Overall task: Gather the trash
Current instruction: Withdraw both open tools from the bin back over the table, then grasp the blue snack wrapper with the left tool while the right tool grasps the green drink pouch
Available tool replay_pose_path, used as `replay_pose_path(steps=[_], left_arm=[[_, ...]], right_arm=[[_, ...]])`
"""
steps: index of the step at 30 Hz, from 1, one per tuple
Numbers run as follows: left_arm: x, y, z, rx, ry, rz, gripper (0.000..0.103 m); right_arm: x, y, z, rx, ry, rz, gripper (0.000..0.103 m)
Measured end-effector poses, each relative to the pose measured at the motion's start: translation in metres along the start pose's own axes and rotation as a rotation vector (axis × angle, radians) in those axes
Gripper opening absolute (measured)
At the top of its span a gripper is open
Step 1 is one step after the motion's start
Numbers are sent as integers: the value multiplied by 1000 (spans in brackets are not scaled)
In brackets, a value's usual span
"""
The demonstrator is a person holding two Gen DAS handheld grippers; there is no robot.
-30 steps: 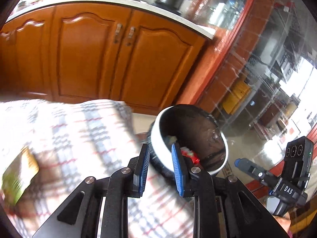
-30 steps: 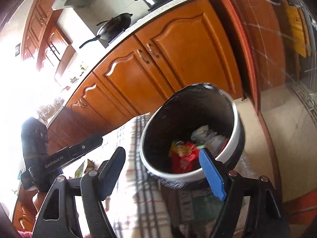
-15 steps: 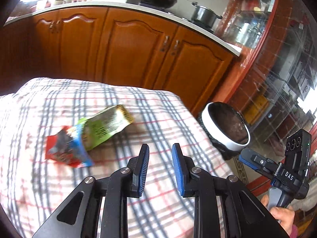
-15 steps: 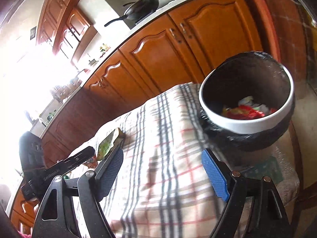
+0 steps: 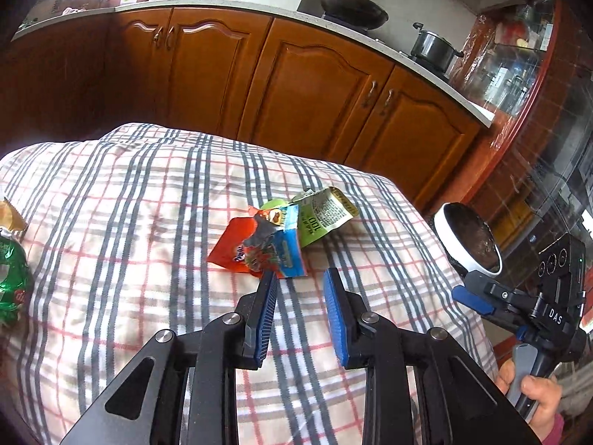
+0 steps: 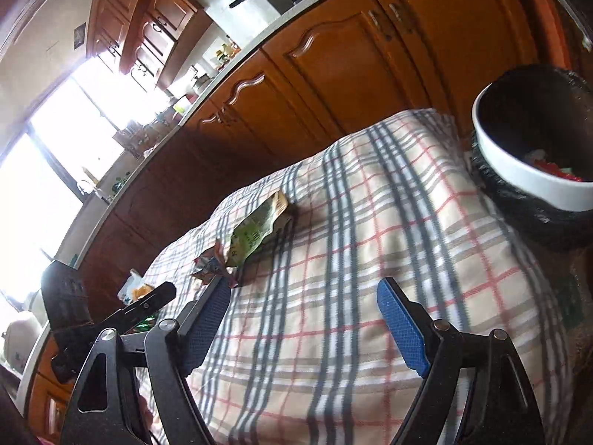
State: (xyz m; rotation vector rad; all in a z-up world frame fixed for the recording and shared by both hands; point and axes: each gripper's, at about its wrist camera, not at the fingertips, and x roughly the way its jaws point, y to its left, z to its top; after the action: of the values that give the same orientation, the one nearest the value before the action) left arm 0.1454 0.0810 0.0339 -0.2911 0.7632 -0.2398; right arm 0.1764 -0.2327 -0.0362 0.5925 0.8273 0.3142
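While L gripper (image 5: 299,280) hovers with jaws narrow, just opening, empty, red wrapper (image 5: 237,248) and green wrapper (image 5: 322,215) overlap mid checked cloth (image 5: 111,193), just ahead. R gripper (image 6: 304,296): jaws wide, empty. Bin (image 6: 519,181) sits off cloth's right edge, trash inside.

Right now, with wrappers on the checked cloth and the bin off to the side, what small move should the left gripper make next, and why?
Probably ease the left gripper forward and down onto the red and blue wrapper. Its jaws have just been opening, with nothing between them, and that wrapper lies just past the fingertips, atop the green wrapper. The bin already holds trash.
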Motion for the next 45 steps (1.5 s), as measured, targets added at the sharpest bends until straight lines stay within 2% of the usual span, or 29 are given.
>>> replay_pose_path(steps=[5,8,12,16,19,24,28,30,31,32,33,35,38,45], left_arm=[[-3,8,7,-7,-7,19,43],[0,11,12,4,-9,30,47],[11,15,18,21,9,34,48],[25,21,23,28,30,38,49],[37,22,27,49,45,51,49],[60,27,36,55,73,64,49],[73,28,41,65,87,67,48],[80,27,40,70,97,64,44],[84,27,39,72,104,57,34],[88,27,39,74,113,53,26],[90,27,40,75,113,49,25],[91,27,41,79,107,42,12],[88,26,41,91,98,43,4],[71,7,39,118,60,11,1]], right_arm=[[23,18,-1,-19,46,29,81],[37,28,3,-24,58,53,80],[54,37,10,-35,67,60,72],[69,40,18,-30,87,68,70],[82,36,23,-9,108,70,63],[110,24,34,70,132,79,48],[129,16,44,136,128,102,47],[140,14,48,150,136,109,38],[145,14,49,154,145,106,33],[149,13,49,161,149,109,20],[153,13,49,165,151,114,6],[153,14,48,157,142,113,6],[140,15,47,133,103,119,4],[85,11,47,59,13,74,3]])
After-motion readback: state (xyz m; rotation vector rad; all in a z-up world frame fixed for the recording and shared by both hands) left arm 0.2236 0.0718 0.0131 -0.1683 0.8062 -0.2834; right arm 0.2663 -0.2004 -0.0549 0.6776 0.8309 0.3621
